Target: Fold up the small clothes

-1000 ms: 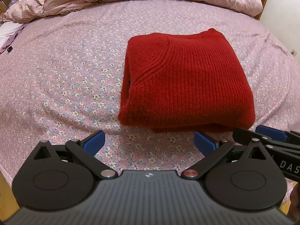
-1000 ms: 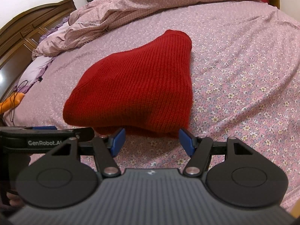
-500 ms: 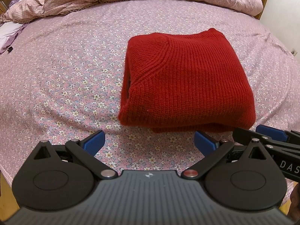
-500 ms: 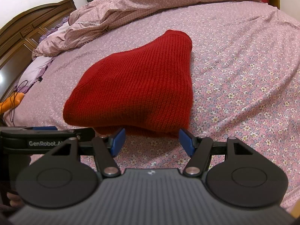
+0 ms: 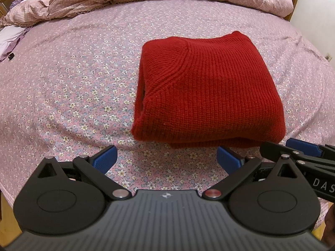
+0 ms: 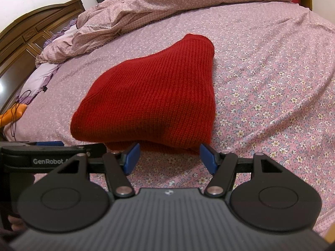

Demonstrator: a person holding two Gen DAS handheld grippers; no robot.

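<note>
The red knit sweater point(image 5: 209, 87) lies folded on the floral bed sheet point(image 5: 73, 79), just beyond the left claw point(image 5: 166, 159) and right claw point(image 6: 168, 158), both spread and empty. It looks soft and floppy; pinch its layered near edge. A rumpled duvet point(image 6: 146, 14) lies well behind, nothing obstructing.

item: red knit sweater point(image 5: 209, 87), ribbed, chunky yarn
state: folded into a compact, roughly rectangular bundle, several layers thick
pose: lying flat, top face smooth; raglan-type seam runs diagonally across the left part
edges: layered open ends visible on the left side; near edge rounded fold, one lower layer peeking out under it
location: on the floral pink bedsheet point(image 5: 73, 87), toward the near edge of the bed
</note>
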